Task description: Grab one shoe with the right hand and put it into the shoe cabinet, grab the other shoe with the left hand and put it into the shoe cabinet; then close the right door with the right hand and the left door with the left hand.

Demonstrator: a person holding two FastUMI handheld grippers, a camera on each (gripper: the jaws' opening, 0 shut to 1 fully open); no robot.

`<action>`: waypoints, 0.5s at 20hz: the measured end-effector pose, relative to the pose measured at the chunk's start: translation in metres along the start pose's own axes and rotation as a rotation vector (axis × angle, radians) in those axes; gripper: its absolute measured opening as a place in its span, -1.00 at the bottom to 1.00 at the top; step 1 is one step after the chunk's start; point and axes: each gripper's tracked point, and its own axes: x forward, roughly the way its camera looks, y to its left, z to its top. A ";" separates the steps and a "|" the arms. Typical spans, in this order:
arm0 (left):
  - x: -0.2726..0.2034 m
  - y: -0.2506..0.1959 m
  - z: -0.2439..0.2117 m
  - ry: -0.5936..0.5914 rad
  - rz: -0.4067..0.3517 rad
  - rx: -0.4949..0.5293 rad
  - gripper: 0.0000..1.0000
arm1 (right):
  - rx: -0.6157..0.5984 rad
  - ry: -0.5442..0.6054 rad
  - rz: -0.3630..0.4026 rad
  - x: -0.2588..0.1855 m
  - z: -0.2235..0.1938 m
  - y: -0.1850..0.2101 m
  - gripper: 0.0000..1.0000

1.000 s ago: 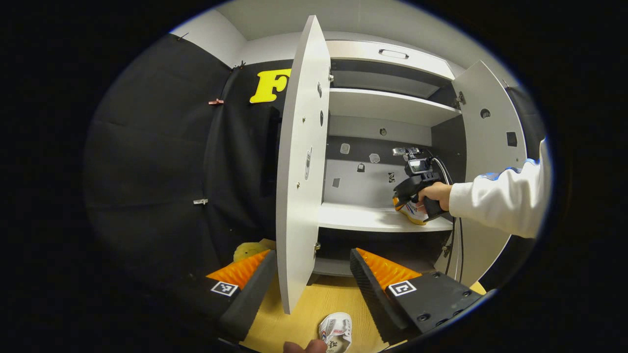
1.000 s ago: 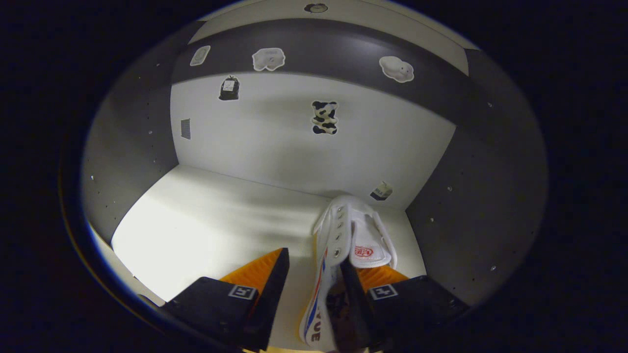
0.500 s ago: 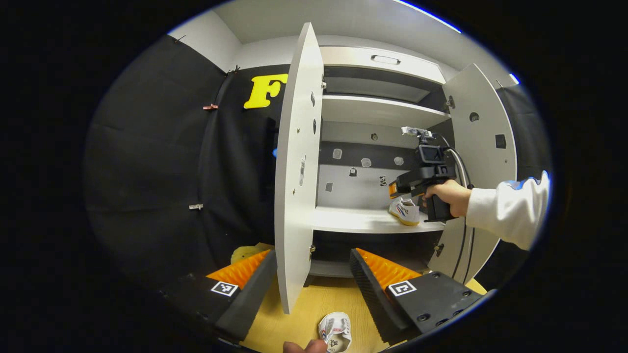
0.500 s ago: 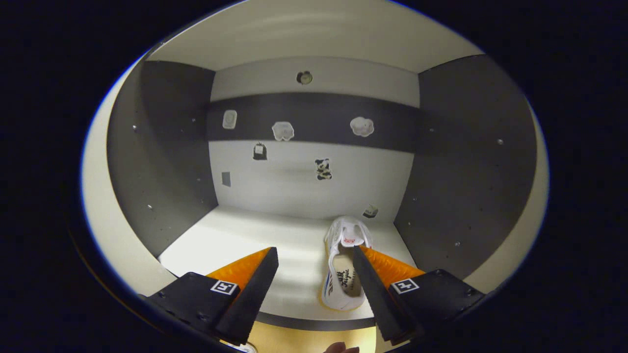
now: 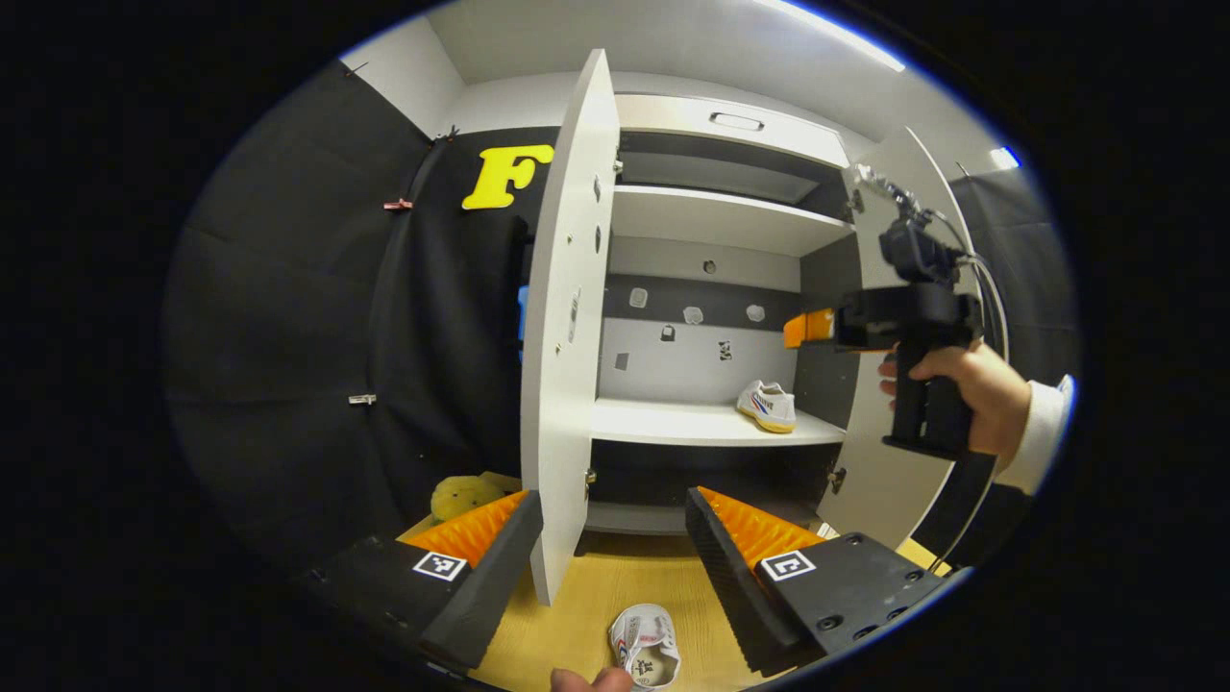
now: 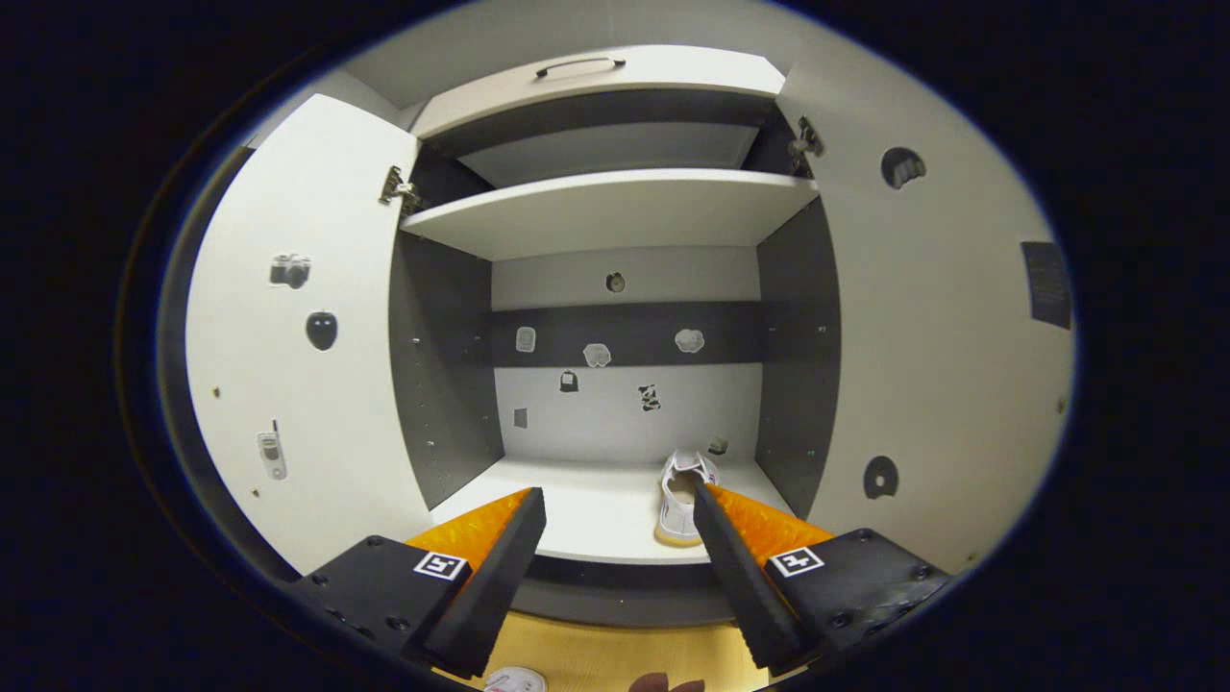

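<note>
The white shoe cabinet (image 5: 711, 219) stands with both doors wide. One white shoe (image 5: 766, 406) with red and blue stripes lies on the right of the middle shelf (image 5: 673, 423); in the right gripper view this shoe (image 6: 680, 495) points inward. My right gripper (image 6: 620, 538) is open and empty, outside the cabinet front. It also shows in the left gripper view, where the right gripper (image 5: 807, 328) hangs above the shoe, held by a hand (image 5: 966, 389). The other white shoe (image 5: 644, 658) lies on the wooden floor, just below my open, empty left gripper (image 5: 615, 538).
The left door (image 5: 562, 317) juts straight toward me, its edge between my left fingers. The right door (image 5: 913, 384) stands behind the right hand. A yellow plush toy (image 5: 461, 495) sits on the floor left of the cabinet. The upper shelf (image 6: 605, 207) is bare.
My right gripper has let go of the shoe on the middle shelf, then drawn back out of the cabinet and risen. The left gripper has barely moved.
</note>
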 end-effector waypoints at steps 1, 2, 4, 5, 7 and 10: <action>0.000 -0.002 -0.012 0.015 -0.012 0.014 0.89 | -0.010 -0.020 -0.002 -0.019 0.004 -0.001 0.96; 0.000 -0.005 -0.027 0.033 -0.024 0.029 0.89 | -0.017 -0.039 0.000 -0.037 0.008 0.000 0.96; 0.001 -0.009 -0.063 0.080 -0.050 0.059 0.89 | -0.017 -0.069 0.009 -0.068 0.017 0.000 0.96; 0.001 -0.011 -0.083 0.111 -0.066 0.071 0.89 | -0.018 -0.079 0.012 -0.081 0.021 -0.001 0.96; 0.001 -0.015 -0.126 0.182 -0.098 0.098 0.90 | -0.025 -0.100 0.014 -0.100 0.032 -0.004 0.96; -0.001 -0.017 -0.197 0.314 -0.131 0.126 0.90 | -0.020 -0.110 0.010 -0.121 0.045 -0.014 0.96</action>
